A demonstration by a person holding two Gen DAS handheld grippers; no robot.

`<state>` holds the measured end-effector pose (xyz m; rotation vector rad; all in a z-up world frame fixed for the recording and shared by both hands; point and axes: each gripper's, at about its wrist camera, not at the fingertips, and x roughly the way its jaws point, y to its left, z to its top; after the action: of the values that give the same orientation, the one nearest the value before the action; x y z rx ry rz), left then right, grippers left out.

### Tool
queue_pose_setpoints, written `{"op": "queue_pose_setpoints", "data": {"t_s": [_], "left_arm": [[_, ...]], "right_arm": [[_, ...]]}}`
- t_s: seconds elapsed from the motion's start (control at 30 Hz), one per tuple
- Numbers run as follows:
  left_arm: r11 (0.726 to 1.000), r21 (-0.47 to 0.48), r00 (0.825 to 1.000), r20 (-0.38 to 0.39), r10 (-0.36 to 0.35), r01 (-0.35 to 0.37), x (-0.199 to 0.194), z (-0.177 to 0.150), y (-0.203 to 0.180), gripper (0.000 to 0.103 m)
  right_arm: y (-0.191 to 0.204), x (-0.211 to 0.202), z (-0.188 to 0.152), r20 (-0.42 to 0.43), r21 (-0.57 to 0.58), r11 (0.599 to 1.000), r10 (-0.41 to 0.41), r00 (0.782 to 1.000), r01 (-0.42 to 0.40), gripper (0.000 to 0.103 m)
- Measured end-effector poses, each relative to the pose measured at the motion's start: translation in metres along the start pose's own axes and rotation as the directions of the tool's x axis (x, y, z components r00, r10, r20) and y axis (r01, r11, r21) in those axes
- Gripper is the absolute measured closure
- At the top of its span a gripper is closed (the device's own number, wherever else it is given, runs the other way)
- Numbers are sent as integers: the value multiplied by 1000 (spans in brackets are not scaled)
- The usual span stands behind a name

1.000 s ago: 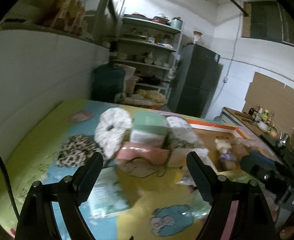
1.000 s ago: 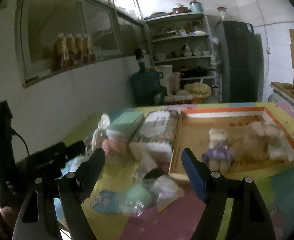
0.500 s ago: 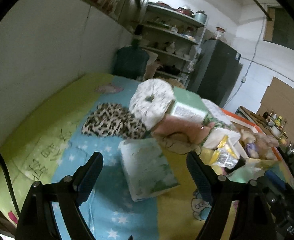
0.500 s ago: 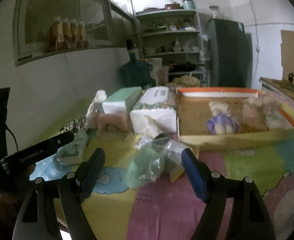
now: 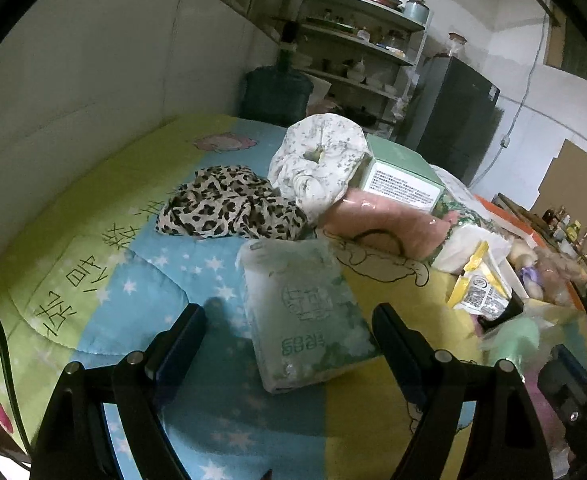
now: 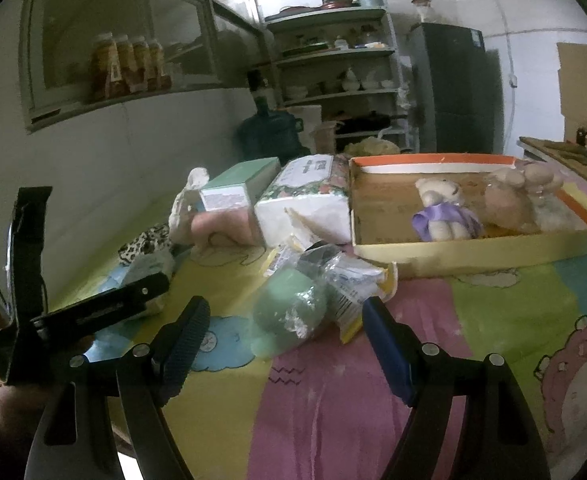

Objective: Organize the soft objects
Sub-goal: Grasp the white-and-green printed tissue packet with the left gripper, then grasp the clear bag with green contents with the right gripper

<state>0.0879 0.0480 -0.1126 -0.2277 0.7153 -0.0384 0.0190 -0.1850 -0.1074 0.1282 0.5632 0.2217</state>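
Our left gripper [image 5: 289,320] gapes wide and empty just short of the tissue pack [image 5: 305,312] lying flat on the desk [image 5: 93,280]. We should straddle its narrow width squarely before closing. Our right gripper [image 6: 285,320] is likewise wide and empty, near the green bag [image 6: 293,312].

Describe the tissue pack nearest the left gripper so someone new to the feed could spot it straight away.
Start at the colourful cartoon mat covering the table. In front of the heap of soft goods, on the mat's blue starred patch, a soft tissue pack lies flat between the open fingers of the left gripper. It lies alone in pale green-and-white plastic wrap, unlike the leopard-print cloth and pink bundle behind it.
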Motion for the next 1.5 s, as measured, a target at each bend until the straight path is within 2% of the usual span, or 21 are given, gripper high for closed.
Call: {"op": "queue_pose_setpoints", "data": {"t_s": [0.1,0.17,0.23,0.3,0.33,0.53,0.6,0.67,1.13,1.5], "left_arm": [[1000,-6,1000,4,1,-1,0,-1,2,24],[1000,-11,1000,8,-2,2,-1,0,4,41],[1000,-15,1000,12,-3,3,-1,0,7,52],[1000,-11,1000,13,-19,19,-1,-1,8,55],[1000,-9,1000,15,-23,23,-1,-1,9,57],[999,-9,999,25,-45,45,-4,-2,13,61],[999,-10,998,28,-53,53,-5,-2,13,61],[998,-9,998,30,-57,58,-7,-2,14,62],[997,0,995,60,-82,82,-22,-2,12,62],[992,53,988,97,-123,119,-39,9,-7,62]], "right_arm": [[0,2,-1,-10,3,1000,26,1000,-26,23],[1,4,-2,-17,3,999,37,999,-37,23],[2,6,-2,-24,2,999,44,999,-44,25],[3,9,-2,-38,-2,999,48,998,-48,37],[3,10,-2,-44,-2,999,50,998,-50,39],[4,22,0,-75,2,999,41,996,-41,48],[4,24,1,-80,0,1000,30,996,-30,60],[4,27,1,-92,-1,1000,28,995,-28,63],[10,24,4,-74,-30,999,31,997,-34,65],[10,8,18,-4,-45,998,36,999,-36,65]]}}
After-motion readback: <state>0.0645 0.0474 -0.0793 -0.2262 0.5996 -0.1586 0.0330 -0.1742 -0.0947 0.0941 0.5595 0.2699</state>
